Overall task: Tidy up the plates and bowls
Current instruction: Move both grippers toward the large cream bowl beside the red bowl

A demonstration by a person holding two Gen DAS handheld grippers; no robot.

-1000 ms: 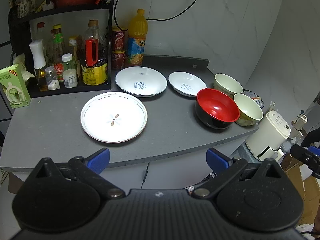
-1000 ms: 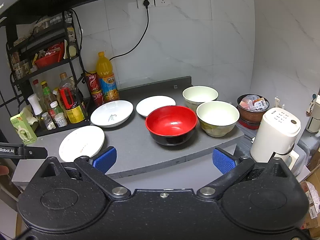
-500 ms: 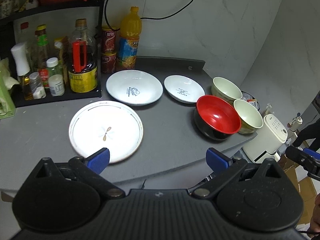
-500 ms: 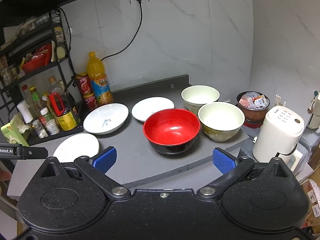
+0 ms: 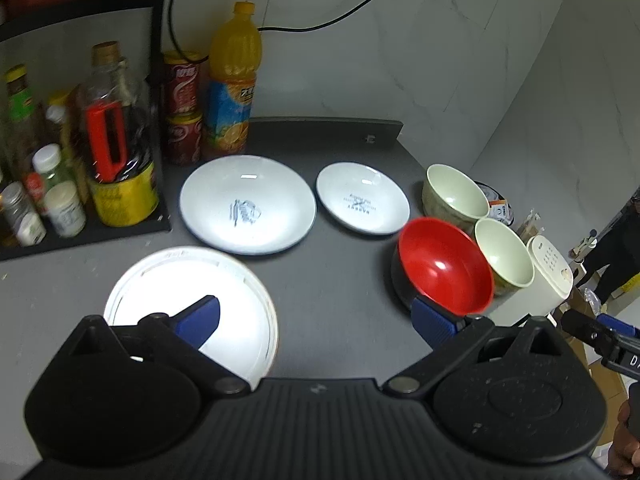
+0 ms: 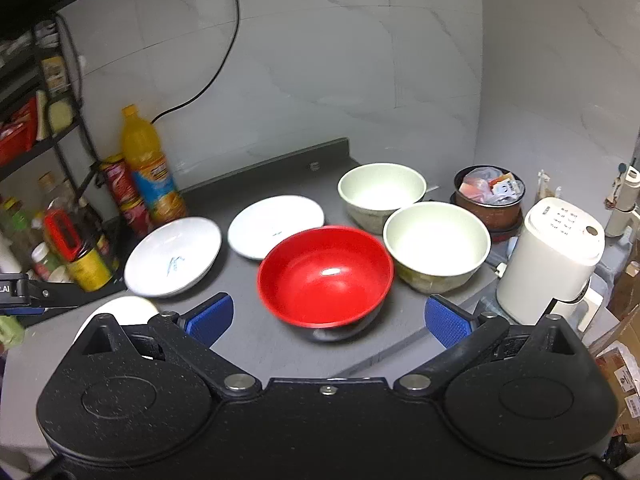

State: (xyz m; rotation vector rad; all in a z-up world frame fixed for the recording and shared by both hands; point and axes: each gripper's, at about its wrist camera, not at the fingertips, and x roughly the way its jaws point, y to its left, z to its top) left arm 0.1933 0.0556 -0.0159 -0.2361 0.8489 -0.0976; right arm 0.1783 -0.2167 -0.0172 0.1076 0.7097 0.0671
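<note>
Since the earlier frames both hand-held grippers had come in closer over the grey bench, so the crockery sat larger and lower in each view. The left hand-held gripper stood released, its blue-padded fingers spread wide and holding nothing; its left finger pad lay over the flat white plate with a thin rim line, whether touching or above it could not be told. Ahead of it sat the large shallow white ceramic plate with a blue mark, and just right of that the smaller white saucer with printed lettering. The right hand-held gripper was likewise released and empty, with the glossy red bowl with a black outside directly ahead between its spread fingers. Just right of the red bowl stood a pale green bowl, and a second pale green bowl stood behind it, all apart from the fingers. Far to the left front, an orange drink bottle stood against the marble wall.
</note>
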